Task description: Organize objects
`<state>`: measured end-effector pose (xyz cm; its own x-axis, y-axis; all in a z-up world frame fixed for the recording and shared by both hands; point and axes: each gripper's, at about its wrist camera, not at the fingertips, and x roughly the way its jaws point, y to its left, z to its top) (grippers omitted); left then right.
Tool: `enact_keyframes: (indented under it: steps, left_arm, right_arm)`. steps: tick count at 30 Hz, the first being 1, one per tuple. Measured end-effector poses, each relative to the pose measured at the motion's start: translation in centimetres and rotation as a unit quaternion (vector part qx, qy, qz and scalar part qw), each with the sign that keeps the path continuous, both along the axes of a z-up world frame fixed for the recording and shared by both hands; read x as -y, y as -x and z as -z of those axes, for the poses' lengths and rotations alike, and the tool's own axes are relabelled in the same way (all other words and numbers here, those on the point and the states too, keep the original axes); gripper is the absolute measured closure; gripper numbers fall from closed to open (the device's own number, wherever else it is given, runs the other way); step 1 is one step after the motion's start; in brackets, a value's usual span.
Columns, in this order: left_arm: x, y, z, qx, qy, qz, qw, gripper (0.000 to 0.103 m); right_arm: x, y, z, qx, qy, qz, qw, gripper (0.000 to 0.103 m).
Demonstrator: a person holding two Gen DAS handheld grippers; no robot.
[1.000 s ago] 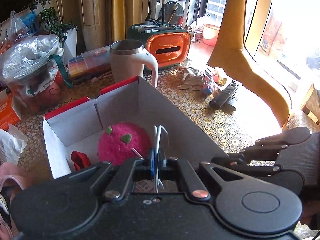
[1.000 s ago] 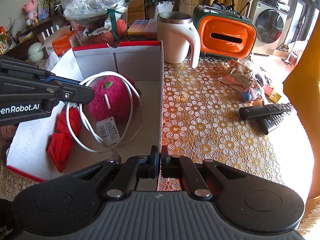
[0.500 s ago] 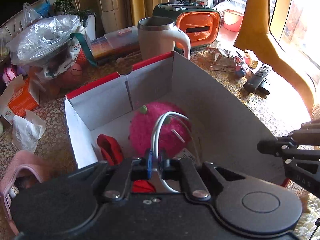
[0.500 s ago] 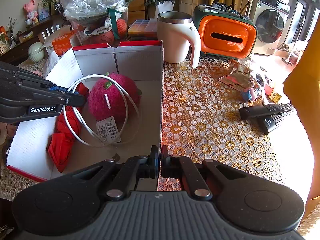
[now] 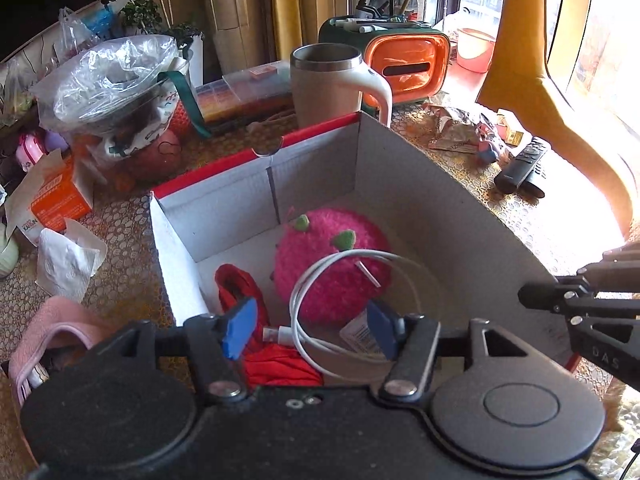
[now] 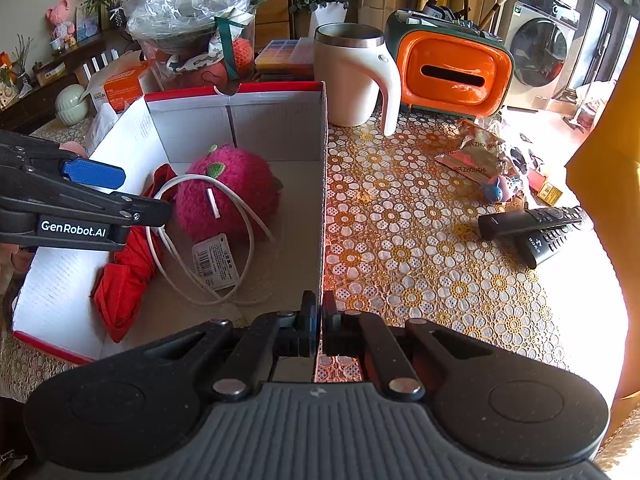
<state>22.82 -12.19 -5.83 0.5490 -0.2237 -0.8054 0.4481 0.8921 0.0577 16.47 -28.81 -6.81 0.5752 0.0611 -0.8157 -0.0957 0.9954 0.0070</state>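
A white cable [image 6: 208, 240] lies coiled in the open cardboard box [image 6: 276, 120], draped against a pink plush ball [image 6: 228, 196] beside a red cloth [image 6: 128, 268]. The left gripper [image 5: 308, 326], jaws apart and empty, hangs directly over the coil's near-left side, nearer it. The right gripper [image 6: 319, 324] is clamped on the box's near right wall.

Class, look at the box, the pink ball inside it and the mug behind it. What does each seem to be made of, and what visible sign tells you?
Box: likely cardboard, matte white with folded seams and red outside.
Pink ball: fuzzy yarn or plush, shown by its shaggy surface.
Mug: probably cream plastic shell with a shiny metal rim and liner.
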Motion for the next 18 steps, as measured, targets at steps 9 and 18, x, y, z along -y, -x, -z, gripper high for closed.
enact_keyframes:
  steps: [9, 18]
  left_arm:
    - [-1.5, 1.8, -1.9, 0.019, 0.017, 0.001, 0.9997, 0.031]
    - [-5.1, 4.1, -4.7, 0.046, 0.031, -0.020, 0.9982, 0.015]
  right_arm:
    - [0.0, 0.0, 0.0, 0.000, 0.000, 0.000, 1.000, 0.102]
    - [0.1, 0.0, 0.0, 0.000, 0.001, 0.000, 1.000, 0.102]
